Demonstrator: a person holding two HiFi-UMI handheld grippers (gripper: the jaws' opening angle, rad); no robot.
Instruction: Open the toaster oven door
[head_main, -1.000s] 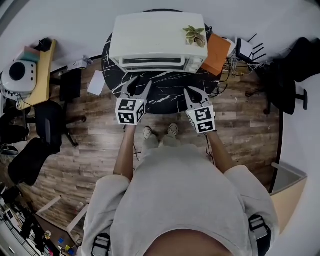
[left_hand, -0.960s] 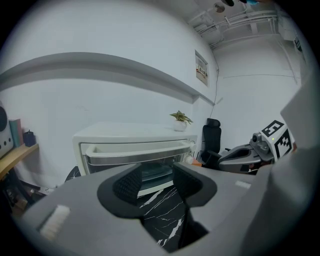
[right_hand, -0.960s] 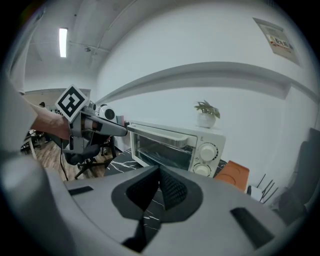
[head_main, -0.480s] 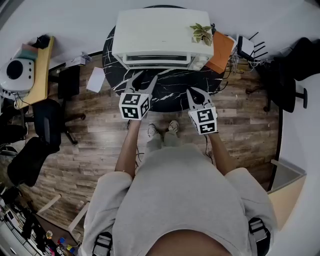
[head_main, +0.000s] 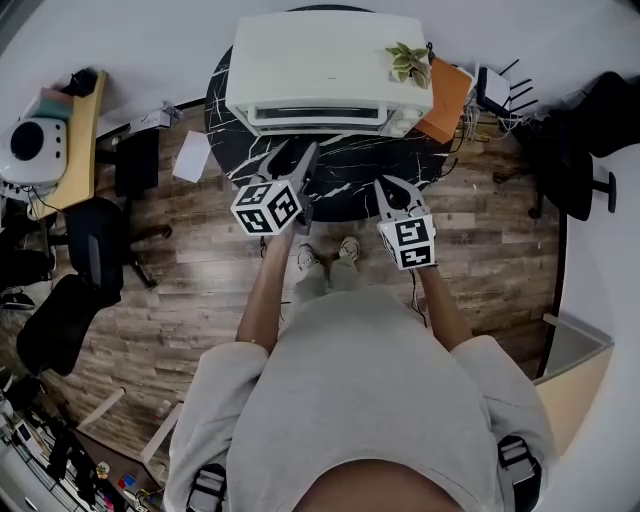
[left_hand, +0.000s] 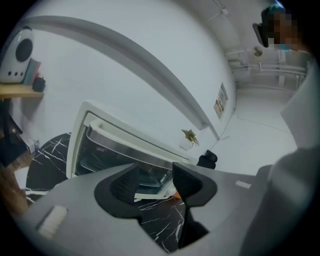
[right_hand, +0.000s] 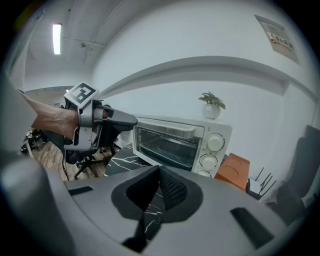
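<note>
The white toaster oven (head_main: 325, 65) stands on a round black marble table (head_main: 350, 172), door closed. In the right gripper view its glass door (right_hand: 162, 145) sits under a metal handle (right_hand: 172, 131), with the knobs (right_hand: 215, 144) to the right. My left gripper (head_main: 298, 150) is rolled onto its side just short of the oven front, jaws open and empty; in its own view the left gripper (left_hand: 155, 181) frames the tilted door handle (left_hand: 132, 144). My right gripper (head_main: 392, 185) hangs over the table's near edge, shut on nothing, and shows as (right_hand: 159, 172) in its own view.
A small potted plant (head_main: 408, 62) sits on the oven's right corner. An orange box (head_main: 448, 88) and a router (head_main: 490, 92) lie to the right. A desk with a white device (head_main: 35, 150), office chairs (head_main: 95, 240) and a sheet of paper (head_main: 190, 158) are at the left.
My left gripper has moved forward toward the oven front and rolled onto its side. The right gripper has hardly moved.
</note>
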